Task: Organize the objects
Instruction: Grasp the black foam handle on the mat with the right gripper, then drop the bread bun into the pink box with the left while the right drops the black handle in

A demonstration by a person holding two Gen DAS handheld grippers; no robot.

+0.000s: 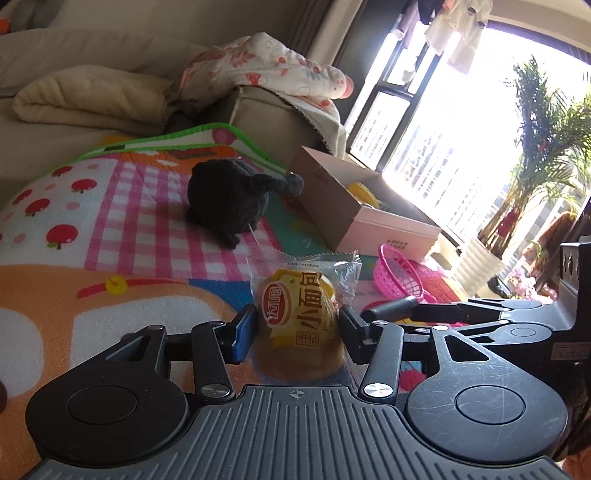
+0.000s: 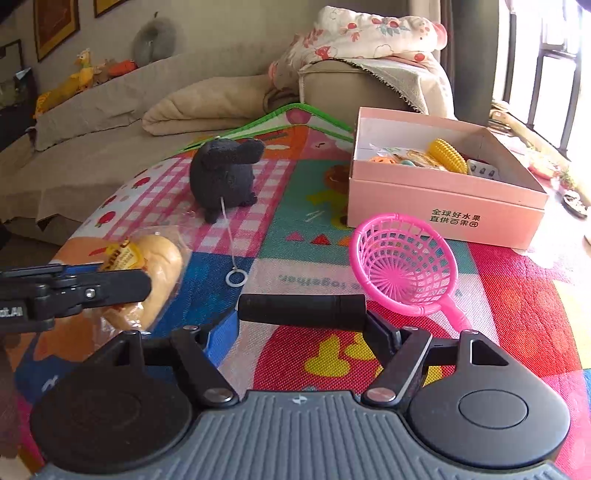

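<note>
A wrapped small bread lies on the colourful play mat. My left gripper has a finger on each side of it, and I cannot tell whether they squeeze it; it also shows in the right wrist view. My right gripper is shut on a black cylinder, held crosswise above the mat. A pink toy scoop net lies just right of it. A black plush toy with a string and ring sits farther back. An open pink box holds toy corn and other toys.
A beige sofa with a folded blanket and a floral quilt runs behind the mat. A window and a potted palm stand to the right.
</note>
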